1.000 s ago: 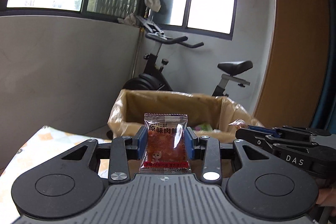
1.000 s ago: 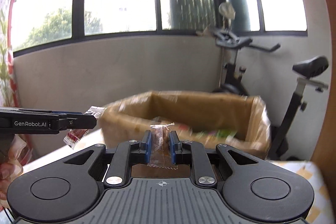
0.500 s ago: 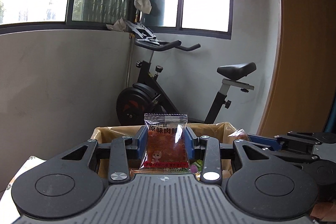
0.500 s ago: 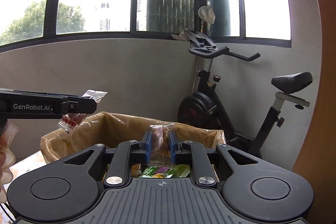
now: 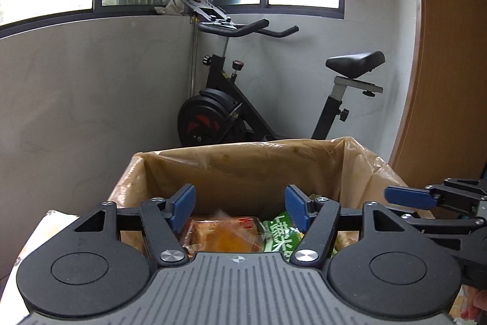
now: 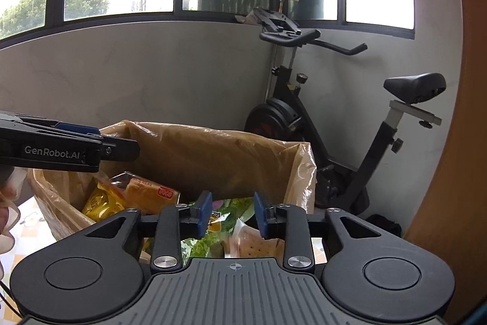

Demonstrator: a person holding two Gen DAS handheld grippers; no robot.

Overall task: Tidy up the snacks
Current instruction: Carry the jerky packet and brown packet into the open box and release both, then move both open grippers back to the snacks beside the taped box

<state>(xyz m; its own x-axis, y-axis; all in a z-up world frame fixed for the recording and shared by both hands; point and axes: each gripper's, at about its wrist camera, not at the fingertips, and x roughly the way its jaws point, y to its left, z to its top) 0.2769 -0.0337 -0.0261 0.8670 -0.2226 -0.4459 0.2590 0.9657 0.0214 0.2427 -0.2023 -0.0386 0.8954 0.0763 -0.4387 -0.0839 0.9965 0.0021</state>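
Left wrist: your left tongs (image 5: 240,207) are opening, nothing between them, over the lined box (image 5: 243,163); snacks (image 5: 225,236) lie inside | Right wrist: your right tongs (image 6: 232,213) are opening, empty, above the box; tabletop leftovers unseen.

Both snack packets have dropped from the opening left gripper (image 5: 240,210) and right gripper (image 6: 232,213)

Right tongs (image 6: 232,213) are seen opening, nothing between the pads, over a lined box (image 6: 219,154) of snack packets (image 6: 146,194). Left tongs (image 6: 121,150) are seen at left. An exercise bike (image 6: 319,124) is parked behind.
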